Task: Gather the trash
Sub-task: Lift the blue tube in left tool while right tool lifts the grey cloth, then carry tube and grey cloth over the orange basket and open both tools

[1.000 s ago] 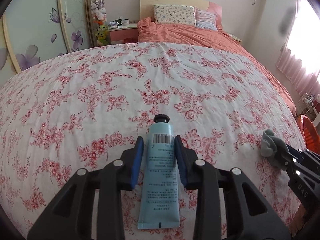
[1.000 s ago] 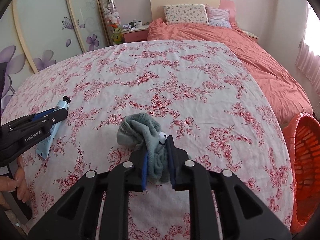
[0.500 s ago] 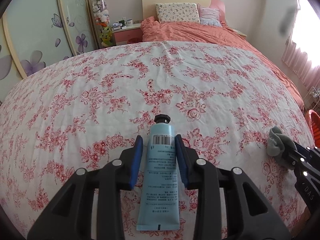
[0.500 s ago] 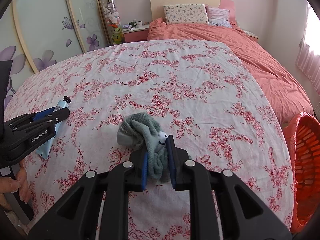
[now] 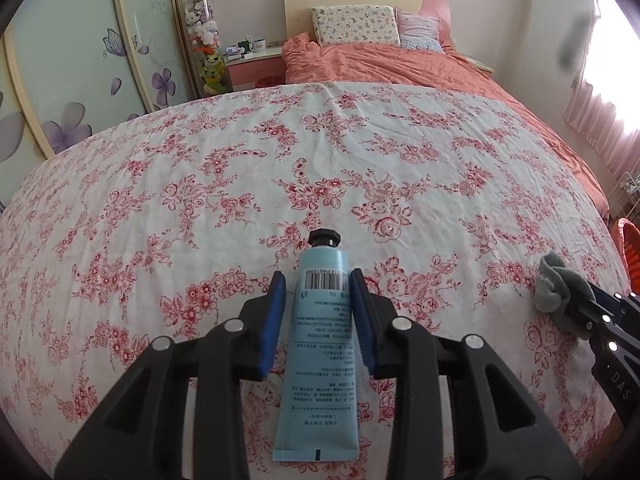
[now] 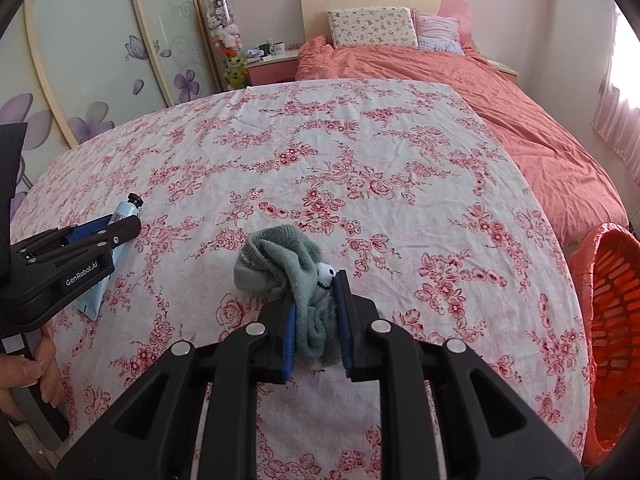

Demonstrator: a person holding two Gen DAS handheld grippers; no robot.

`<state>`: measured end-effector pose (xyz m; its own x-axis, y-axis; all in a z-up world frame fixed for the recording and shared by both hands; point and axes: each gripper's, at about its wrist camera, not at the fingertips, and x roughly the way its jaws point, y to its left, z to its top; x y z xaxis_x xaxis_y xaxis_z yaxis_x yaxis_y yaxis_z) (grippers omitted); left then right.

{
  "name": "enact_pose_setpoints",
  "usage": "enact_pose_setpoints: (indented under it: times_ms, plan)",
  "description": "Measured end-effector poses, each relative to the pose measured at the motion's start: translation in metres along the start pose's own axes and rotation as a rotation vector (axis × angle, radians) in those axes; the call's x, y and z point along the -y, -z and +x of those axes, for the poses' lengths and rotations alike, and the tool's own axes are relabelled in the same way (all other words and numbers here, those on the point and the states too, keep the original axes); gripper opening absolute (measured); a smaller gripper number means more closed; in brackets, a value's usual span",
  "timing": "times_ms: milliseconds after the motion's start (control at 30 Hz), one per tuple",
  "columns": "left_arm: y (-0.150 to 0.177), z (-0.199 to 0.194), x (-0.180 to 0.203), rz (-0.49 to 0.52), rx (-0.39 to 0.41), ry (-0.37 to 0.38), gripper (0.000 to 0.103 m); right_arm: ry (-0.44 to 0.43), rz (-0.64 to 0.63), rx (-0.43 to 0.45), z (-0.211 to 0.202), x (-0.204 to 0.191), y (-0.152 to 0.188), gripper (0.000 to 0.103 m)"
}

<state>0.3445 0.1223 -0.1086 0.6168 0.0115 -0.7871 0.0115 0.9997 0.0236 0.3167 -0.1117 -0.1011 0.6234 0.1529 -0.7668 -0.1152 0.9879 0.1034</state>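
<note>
A light blue tube with a black cap lies on the flowered bedspread, cap pointing away. My left gripper straddles it; the right pad touches the tube, a small gap shows on the left. It also shows in the right wrist view over the tube. My right gripper is shut on a grey-green sock that rests bunched on the bedspread. The sock also shows at the right of the left wrist view.
An orange plastic basket stands beside the bed at the right. A coral duvet and pillows lie at the far end. A wardrobe with flower decals and a nightstand are at the left.
The left gripper's jaws have opened slightly around the tube and its view has tilted up a little. The right gripper and sock have hardly moved.
</note>
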Motion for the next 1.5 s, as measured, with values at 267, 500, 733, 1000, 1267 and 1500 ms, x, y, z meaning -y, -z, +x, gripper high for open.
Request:
enact_pose_setpoints:
  times_ms: [267,500,733,1000,1267,1500]
  plan:
    - [0.008,-0.011,-0.005,-0.016,0.0,0.02,0.027,-0.052,0.072,0.04,-0.023,0.015,0.0,0.013]
    - [0.003,-0.047,0.004,0.005,0.04,0.025,0.027,-0.039,0.064,0.112,-0.066,0.02,-0.004,0.013]
    - [-0.002,-0.087,0.034,0.06,0.083,0.065,0.027,-0.017,0.098,0.177,-0.105,0.041,-0.002,0.013]
    - [-0.006,-0.127,0.095,0.151,0.141,0.137,0.027,0.032,0.166,0.242,-0.139,0.081,0.005,0.013]
    - [-0.008,-0.148,0.17,0.224,0.165,0.262,0.027,0.099,0.252,0.291,-0.165,0.134,0.02,0.013]
    - [-0.002,-0.158,0.254,0.301,0.168,0.4,0.027,0.168,0.352,0.319,-0.181,0.19,0.037,0.013]
